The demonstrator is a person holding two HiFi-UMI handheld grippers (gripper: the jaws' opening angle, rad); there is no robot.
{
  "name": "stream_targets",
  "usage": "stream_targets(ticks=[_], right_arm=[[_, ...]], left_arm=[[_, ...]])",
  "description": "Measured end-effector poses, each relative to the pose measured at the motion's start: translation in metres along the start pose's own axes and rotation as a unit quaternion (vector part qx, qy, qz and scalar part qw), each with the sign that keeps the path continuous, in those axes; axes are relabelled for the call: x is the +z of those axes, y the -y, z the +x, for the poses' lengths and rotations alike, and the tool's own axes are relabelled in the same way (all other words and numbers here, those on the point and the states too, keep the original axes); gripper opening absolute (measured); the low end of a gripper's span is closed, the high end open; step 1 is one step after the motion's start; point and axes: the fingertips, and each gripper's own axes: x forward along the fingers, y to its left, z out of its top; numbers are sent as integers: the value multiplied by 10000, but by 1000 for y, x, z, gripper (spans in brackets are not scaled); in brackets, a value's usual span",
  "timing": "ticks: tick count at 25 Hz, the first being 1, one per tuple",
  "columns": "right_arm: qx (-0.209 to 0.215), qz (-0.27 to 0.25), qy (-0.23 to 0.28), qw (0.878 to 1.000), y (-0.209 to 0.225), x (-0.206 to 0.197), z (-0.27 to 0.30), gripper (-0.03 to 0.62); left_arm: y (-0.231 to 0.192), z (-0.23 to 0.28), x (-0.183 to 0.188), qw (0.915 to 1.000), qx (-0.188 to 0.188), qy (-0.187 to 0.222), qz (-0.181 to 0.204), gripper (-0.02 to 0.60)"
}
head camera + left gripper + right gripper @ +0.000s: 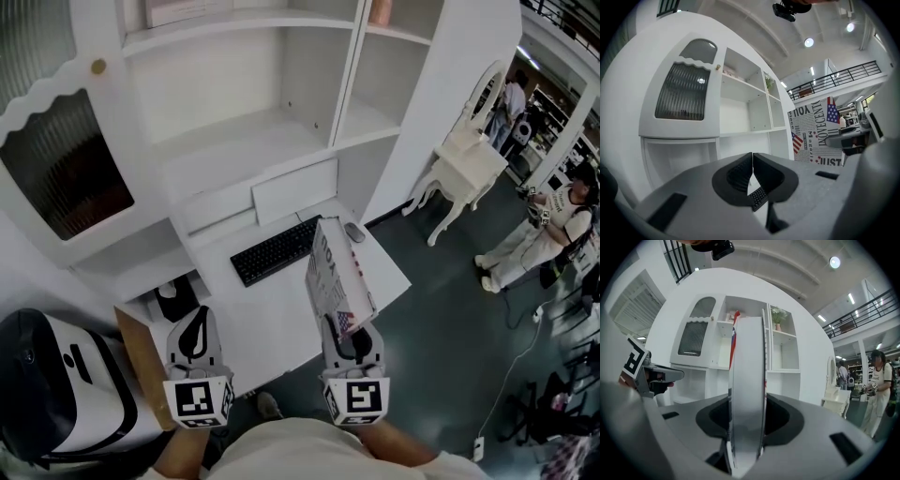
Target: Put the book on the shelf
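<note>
Our right tool [747, 423] had its jaws pressed on both sides of the book [747, 380], gripping it by the lower edge so that it stood upright on edge between them. From the head view, the right tool [349, 330] held the book [336, 277] above the right part of the white bench [281, 323], near the right end of the black keyboard [275, 249] and the mouse [354, 232]; the book was not on the shelf. Its cover carried newspaper-style lettering and small flags, which we also saw from the left gripper view [815, 131]. Our left tool [752, 174] had its jaws brought together at the tips with nothing between them, and it hovered [195, 339] over the near left part of the bench. Beyond the keyboard rose the white shelf unit [234, 141], with a ribbed-glass cabinet door [66, 169] to its left. A white chair [464, 169] stood to the right, and a person [553, 225] stood farther off.
</note>
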Motion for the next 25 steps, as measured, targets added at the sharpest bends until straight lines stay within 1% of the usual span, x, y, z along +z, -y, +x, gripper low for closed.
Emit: stream_targets(ticks=[8, 12, 16, 22, 25], right_arm=[[-201, -30, 188, 9996, 3, 26, 35, 170], [-177, -33, 230, 9996, 6, 35, 53, 170], [-88, -82, 303, 9995, 12, 44, 71, 170], [-2, -371, 463, 9982, 30, 72, 105, 170], [53, -726, 637, 9953, 37, 95, 120, 170]], left_arm=[[-18, 22, 1, 9999, -130, 50, -19, 6], [-23, 33, 3, 9999, -115, 55, -6, 6], [-26, 44, 6, 10000, -10, 66, 9, 6], [-29, 58, 8, 9999, 151, 8, -52, 6], [-30, 64, 8, 9997, 209, -4, -80, 6]])
